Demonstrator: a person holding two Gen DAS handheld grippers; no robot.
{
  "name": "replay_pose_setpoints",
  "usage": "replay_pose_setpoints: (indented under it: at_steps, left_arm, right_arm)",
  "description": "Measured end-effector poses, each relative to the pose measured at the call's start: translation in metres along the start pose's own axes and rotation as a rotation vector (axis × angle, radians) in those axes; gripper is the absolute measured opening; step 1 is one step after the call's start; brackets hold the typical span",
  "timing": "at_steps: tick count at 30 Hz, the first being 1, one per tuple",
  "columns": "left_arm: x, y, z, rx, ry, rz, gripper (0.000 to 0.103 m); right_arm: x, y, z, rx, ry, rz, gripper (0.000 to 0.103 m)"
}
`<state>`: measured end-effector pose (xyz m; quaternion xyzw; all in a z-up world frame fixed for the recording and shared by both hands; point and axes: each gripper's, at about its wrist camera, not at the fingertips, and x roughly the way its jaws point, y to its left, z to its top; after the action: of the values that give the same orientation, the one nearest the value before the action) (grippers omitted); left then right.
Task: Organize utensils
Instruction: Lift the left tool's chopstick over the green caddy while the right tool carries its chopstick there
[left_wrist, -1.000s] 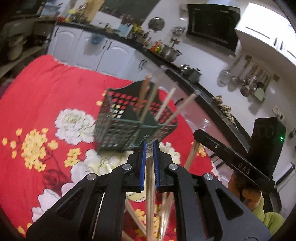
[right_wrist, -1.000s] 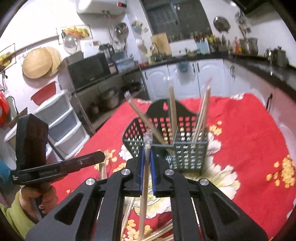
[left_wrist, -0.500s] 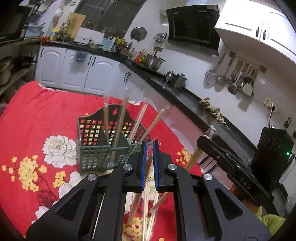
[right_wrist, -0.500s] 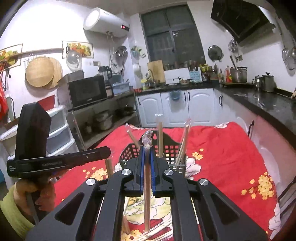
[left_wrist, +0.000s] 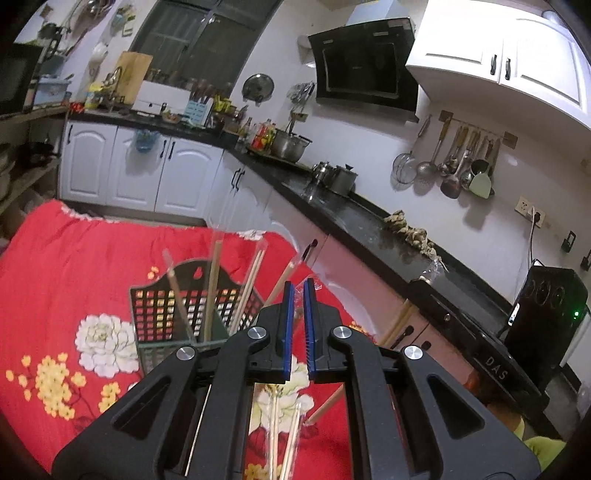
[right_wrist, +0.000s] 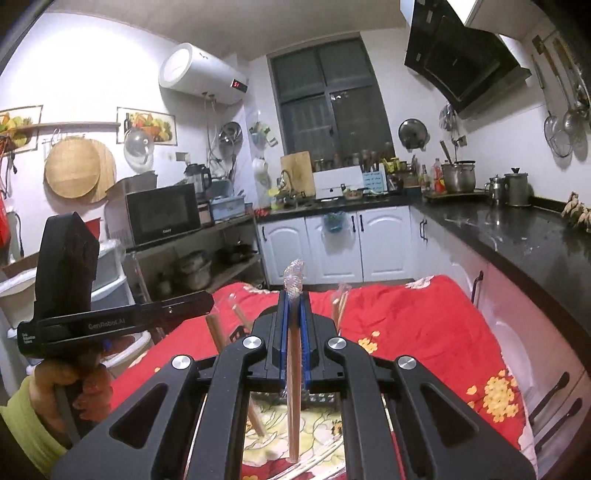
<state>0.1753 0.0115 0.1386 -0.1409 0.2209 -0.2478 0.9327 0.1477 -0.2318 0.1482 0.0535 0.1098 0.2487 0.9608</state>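
Note:
A dark mesh utensil basket (left_wrist: 159, 317) stands on the red floral tablecloth (left_wrist: 74, 258) and holds several plastic-wrapped wooden chopsticks (left_wrist: 214, 288) upright. My left gripper (left_wrist: 298, 295) is raised above the table just right of the basket, shut on a wrapped chopstick pair (left_wrist: 284, 435) that hangs below it. My right gripper (right_wrist: 293, 306) is shut on a wrapped chopstick (right_wrist: 294, 398), held upright with its plastic tip above the fingers. The basket is mostly hidden behind the right gripper, with stick tops (right_wrist: 340, 310) showing. The left gripper also shows in the right wrist view (right_wrist: 118, 325).
More wrapped chopsticks (right_wrist: 325, 461) lie on the cloth below the grippers. A black kitchen counter (left_wrist: 369, 229) with pots runs along the right. White cabinets (right_wrist: 332, 243) stand behind the table. A shelf with a microwave (right_wrist: 162, 218) is at the left.
Both grippers have lifted up and tilted back from the table, each still holding its chopsticks. The basket now sits lower and smaller in both views.

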Motion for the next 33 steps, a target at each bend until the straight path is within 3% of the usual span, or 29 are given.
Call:
replay_pose_setpoints:
  at_steps: [13, 24, 33]
  left_arm:
    - [0.013, -0.018, 0.040, 0.045, -0.062, -0.001, 0.003]
    - [0.008, -0.013, 0.070, 0.066, -0.156, 0.060, 0.003]
    - [-0.001, 0.006, 0.083, 0.057, -0.258, 0.126, 0.003]
  right_arm:
    - [0.000, -0.003, 0.035, -0.015, -0.095, -0.009, 0.006]
    - [0.016, -0.001, 0.065, -0.046, -0.205, 0.004, 0.006]
    - [0.044, 0.000, 0.077, -0.054, -0.227, 0.002, 0.006]
